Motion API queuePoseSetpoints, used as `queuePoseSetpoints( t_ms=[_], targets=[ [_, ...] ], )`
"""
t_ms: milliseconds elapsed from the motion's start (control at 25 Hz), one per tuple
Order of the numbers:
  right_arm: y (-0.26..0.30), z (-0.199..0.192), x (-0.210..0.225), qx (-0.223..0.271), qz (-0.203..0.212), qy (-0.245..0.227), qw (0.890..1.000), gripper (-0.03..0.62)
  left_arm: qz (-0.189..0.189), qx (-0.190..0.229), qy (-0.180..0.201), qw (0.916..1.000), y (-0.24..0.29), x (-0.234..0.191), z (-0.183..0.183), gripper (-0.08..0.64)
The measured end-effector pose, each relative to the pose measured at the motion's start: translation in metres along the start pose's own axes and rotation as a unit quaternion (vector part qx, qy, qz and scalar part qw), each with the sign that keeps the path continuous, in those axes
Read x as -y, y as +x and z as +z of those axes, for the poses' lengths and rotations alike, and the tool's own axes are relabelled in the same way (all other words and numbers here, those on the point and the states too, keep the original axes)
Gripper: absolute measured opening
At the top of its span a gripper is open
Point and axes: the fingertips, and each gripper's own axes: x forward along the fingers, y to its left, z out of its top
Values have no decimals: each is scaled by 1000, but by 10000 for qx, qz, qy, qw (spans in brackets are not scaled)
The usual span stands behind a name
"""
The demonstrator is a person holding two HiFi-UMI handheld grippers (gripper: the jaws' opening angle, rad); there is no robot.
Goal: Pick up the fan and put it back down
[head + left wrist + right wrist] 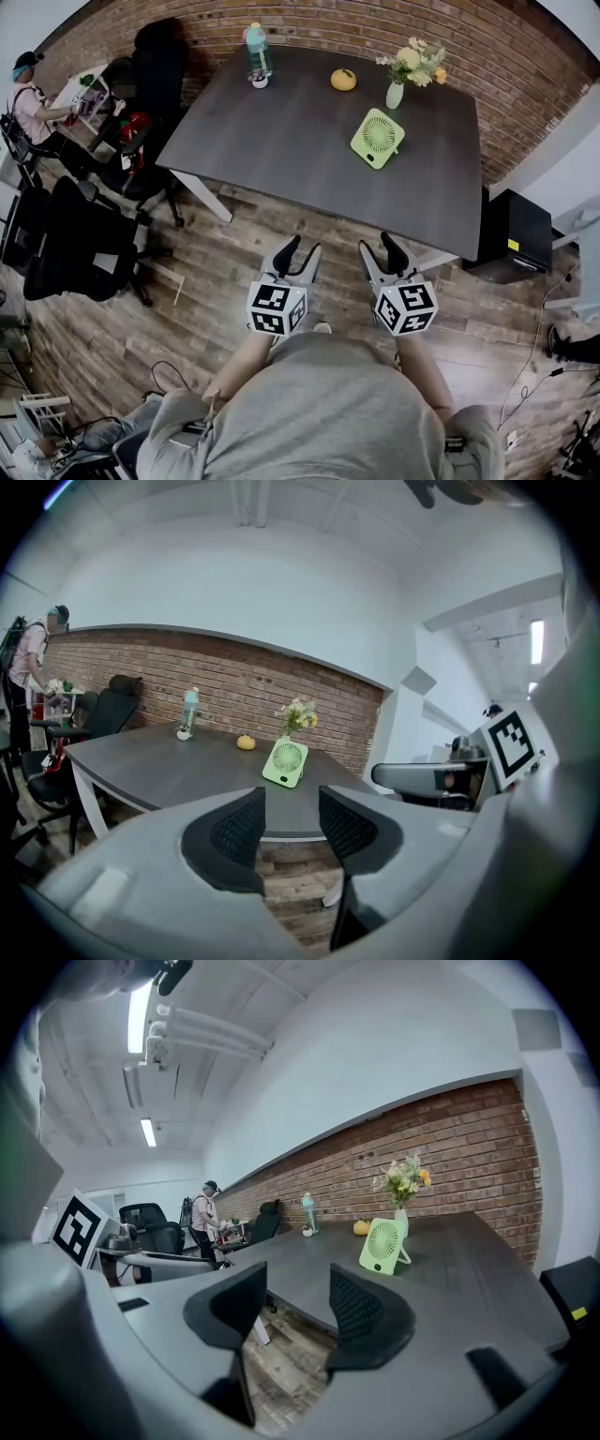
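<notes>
A small light-green fan (378,138) stands on its wire foot on the dark table (281,141), toward the right side; it also shows as the fan (286,762) and the fan (381,1246) in the gripper views. My left gripper (300,251) and right gripper (378,249) hover side by side over the wooden floor, short of the table's near edge and well apart from the fan. Both stand open with nothing between their jaws. The left gripper (286,817) and right gripper (298,1302) point toward the table.
On the table stand a vase of flowers (410,67), an orange fruit (343,80) and a bottle (257,51). Black office chairs (84,239) crowd the left. A black box (514,234) sits right of the table. A person (33,103) is at far left.
</notes>
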Motion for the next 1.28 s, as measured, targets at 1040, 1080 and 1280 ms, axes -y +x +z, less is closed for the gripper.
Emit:
queuePoseSetpoints(
  t_ms=[1040, 1080, 1280],
  targets=[
    [77, 39, 94, 32, -33, 28, 10000, 202, 151, -70, -115, 9998, 107, -25, 30, 167],
    [82, 42, 99, 30, -27, 22, 10000, 203, 161, -53, -110, 9998, 113, -26, 34, 167],
    [103, 55, 128, 28, -21, 14, 10000, 206, 209, -16, -112, 9997, 144, -31, 48, 167]
  ],
)
